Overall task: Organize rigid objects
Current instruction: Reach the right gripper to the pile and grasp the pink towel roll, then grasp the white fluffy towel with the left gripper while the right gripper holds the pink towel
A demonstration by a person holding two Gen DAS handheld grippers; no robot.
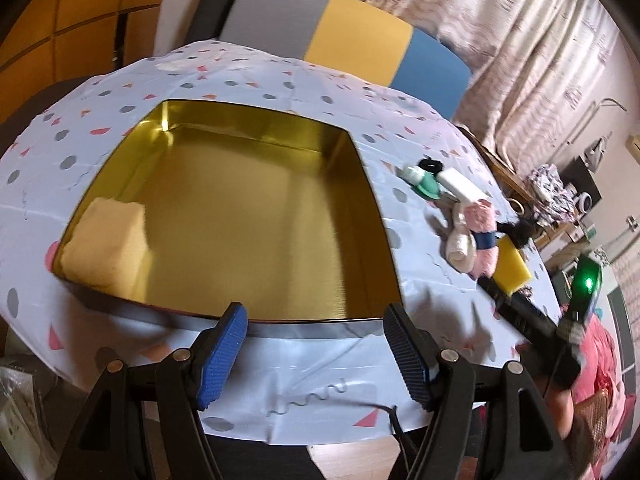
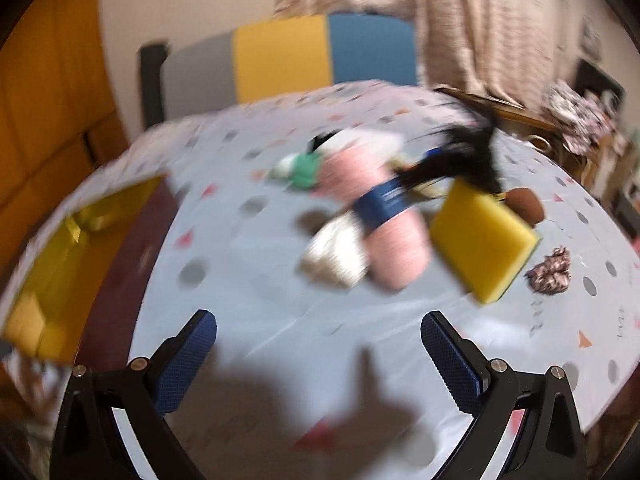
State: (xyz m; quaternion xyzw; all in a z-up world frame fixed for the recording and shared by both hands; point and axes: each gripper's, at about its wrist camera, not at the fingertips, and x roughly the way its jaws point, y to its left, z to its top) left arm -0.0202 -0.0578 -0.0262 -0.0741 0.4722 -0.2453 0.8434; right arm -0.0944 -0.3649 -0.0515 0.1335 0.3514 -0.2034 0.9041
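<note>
1. Blue-padded fingers [image 1: 222,356] of our left gripper [image 1: 316,360] fill the bottom of the left wrist view, spread apart with nothing between them, poised just over the near wall of a gold tin [image 1: 256,216].
2. We see the tin sitting on a spotted tablecloth [image 1: 240,76], with a pale yellow block [image 1: 108,244] lying in its near left corner.
3. To the right of the tin, well apart from it, we see a cluster on the cloth: a white tube [image 1: 460,184], a green piece [image 1: 428,186], a pink fluffy roll [image 1: 480,216] and a yellow sponge [image 1: 512,266].
4. Turning to the blurred right wrist view, our right gripper [image 2: 318,356] also stands spread and empty above bare cloth [image 2: 260,312].
5. Beyond it we see the sponge [image 2: 480,240] beside the pink roll [image 2: 384,236], which has a blue band [image 2: 384,200] around it; a brown ball [image 2: 526,204] and a patterned scrunchie [image 2: 550,270] lie to the right.
6. We see the tin [image 2: 60,264] at the far left.
</note>
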